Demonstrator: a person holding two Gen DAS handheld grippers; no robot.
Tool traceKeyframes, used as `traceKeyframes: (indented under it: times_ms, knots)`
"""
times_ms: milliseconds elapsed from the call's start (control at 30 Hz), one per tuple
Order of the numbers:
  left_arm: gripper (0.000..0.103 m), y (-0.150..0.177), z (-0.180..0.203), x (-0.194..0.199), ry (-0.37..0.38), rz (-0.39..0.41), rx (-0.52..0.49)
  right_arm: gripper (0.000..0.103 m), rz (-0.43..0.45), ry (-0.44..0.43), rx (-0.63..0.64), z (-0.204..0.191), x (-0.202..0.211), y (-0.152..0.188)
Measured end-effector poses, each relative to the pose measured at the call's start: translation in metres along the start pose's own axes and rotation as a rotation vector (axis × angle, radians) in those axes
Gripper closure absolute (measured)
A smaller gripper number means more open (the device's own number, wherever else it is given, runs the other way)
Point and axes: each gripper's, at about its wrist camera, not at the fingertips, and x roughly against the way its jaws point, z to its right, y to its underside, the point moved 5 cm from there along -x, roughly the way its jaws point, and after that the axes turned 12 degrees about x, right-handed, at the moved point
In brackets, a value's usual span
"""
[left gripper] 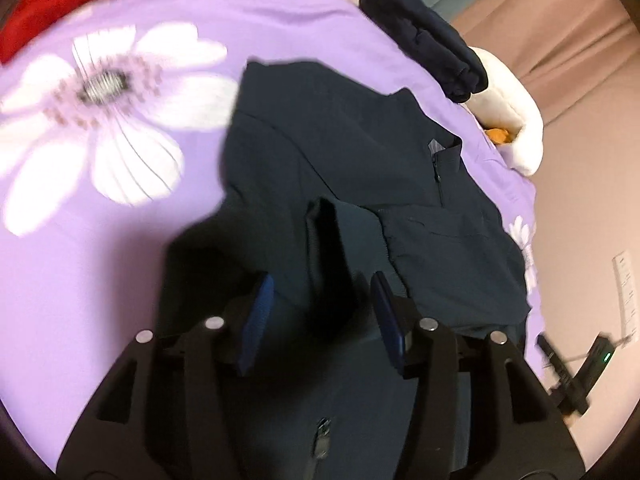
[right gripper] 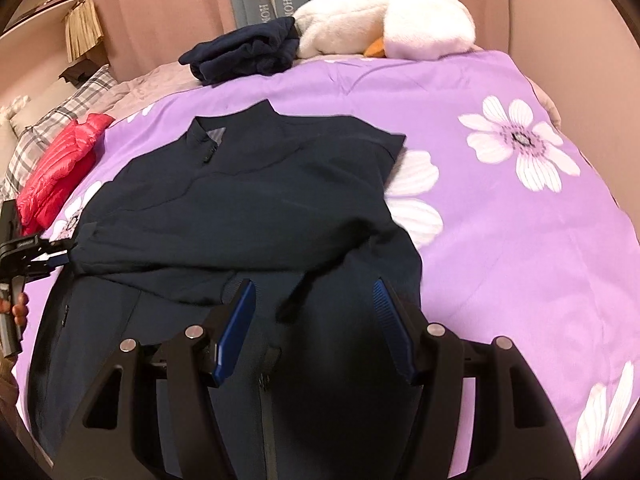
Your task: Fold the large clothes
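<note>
The jacket (right gripper: pixel 248 200), dark navy with a zip front, lay spread on the purple floral bedspread (right gripper: pixel 500 220), collar toward the far end and both sleeves folded in across the chest. Its lower front and zip ran under both cameras.

The left gripper (left gripper: pixel 322 300) hovered over the jacket's middle with its blue-padded fingers (left gripper: pixel 256 320) spread apart; a raised fold of the sleeve stood between them, but no pad was seen pressing it. The right gripper (right gripper: pixel 314 308) hung over the lower front, fingers (right gripper: pixel 236 328) likewise spread, gripping nothing.

Beyond the collar, a folded navy garment (right gripper: pixel 244 54) sat near the bed's far edge, touching a white plush goose (right gripper: pixel 384 20). A red puffer (right gripper: pixel 60 168) lay to one side of the jacket on the bedspread, just beside a plaid pillow (right gripper: pixel 68 112). Pink curtains (right gripper: pixel 160 12) hung behind.
</note>
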Motion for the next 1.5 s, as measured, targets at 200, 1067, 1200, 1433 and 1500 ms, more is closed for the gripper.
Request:
traceKeyframes:
  times_ms: [200, 1067, 1200, 1433, 1500]
  knots:
    - [0.051, -0.010, 0.061, 0.013, -0.015, 0.068, -0.171, 0.041, -0.008, 0.010, 0.032, -0.007, -0.036, -0.051]
    - [0.041, 0.022, 0.102, -0.062, -0.074, -0.035, -0.344, 0.042, -0.061, -0.020, 0.228, -0.052, -0.093, -0.082]
    - [0.043, 0.036, 0.088, -0.076, -0.122, -0.069, -0.355, 0.042, -0.154, -0.002, 0.391, -0.074, -0.101, -0.035]
    - [0.042, 0.055, 0.081, -0.059, -0.120, -0.053, -0.460, 0.042, -0.137, -0.039, 0.384, -0.066, -0.067, -0.005]
    - [0.038, 0.051, 0.085, -0.049, -0.112, -0.036, -0.447, 0.042, -0.117, -0.057, 0.371, -0.066, -0.057, -0.010]
